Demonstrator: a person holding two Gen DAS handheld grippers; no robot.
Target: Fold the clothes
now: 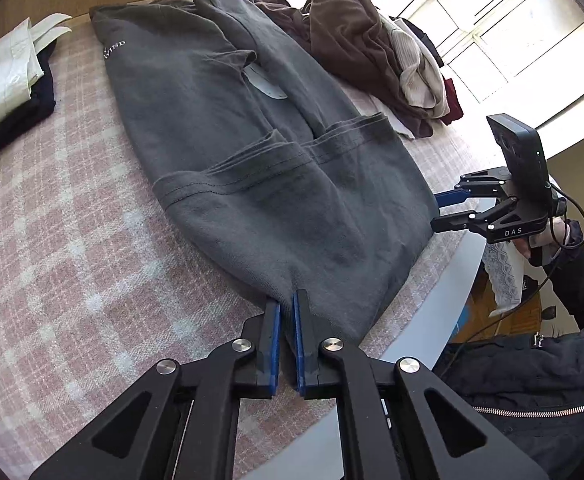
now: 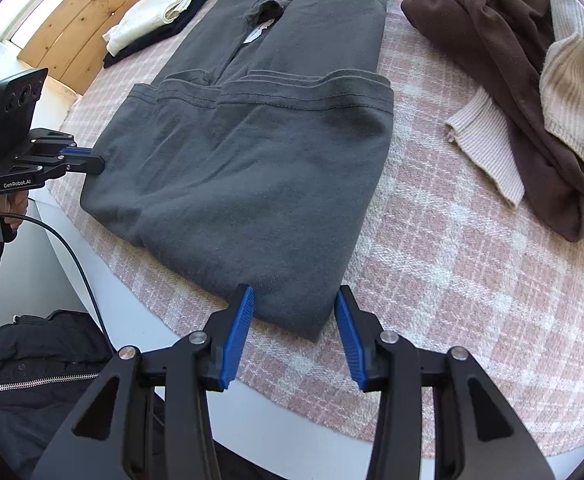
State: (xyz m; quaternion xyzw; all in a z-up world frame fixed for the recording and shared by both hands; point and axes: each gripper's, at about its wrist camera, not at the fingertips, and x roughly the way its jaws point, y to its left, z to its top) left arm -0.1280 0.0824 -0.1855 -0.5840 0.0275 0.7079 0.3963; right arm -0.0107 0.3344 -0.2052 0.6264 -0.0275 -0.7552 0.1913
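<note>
Surface: a pink plaid cloth point(image 2: 471, 264) covers a pale table point(image 2: 252, 420); a wooden wall behind, bright windows point(image 1: 503, 32) at the far right.
Shirt: the grey shirt point(image 1: 228, 128) lies along the middle of the cloth, its near part doubled over the far part, the fold at the table's near edge.
Left gripper: the left gripper point(image 1: 288, 312) is closed on the shirt's near corner, grey cloth pinched between the blue pads.
Right gripper: the right gripper point(image 2: 293, 300) has its jaws apart, astride the other near corner, pads not pressing.
Left view only: white lettering on the shirt's far left part, and the person's hand point(image 1: 547, 236) on the right gripper's handle.
Right view only: a ribbed cream sleeve point(image 2: 487, 148) trailing from the pile.
Edges: a folded stack point(image 1: 8, 80) sits far left, a brown pile point(image 1: 363, 44) far right; bare plaid lies on both sides of the shirt.
</note>
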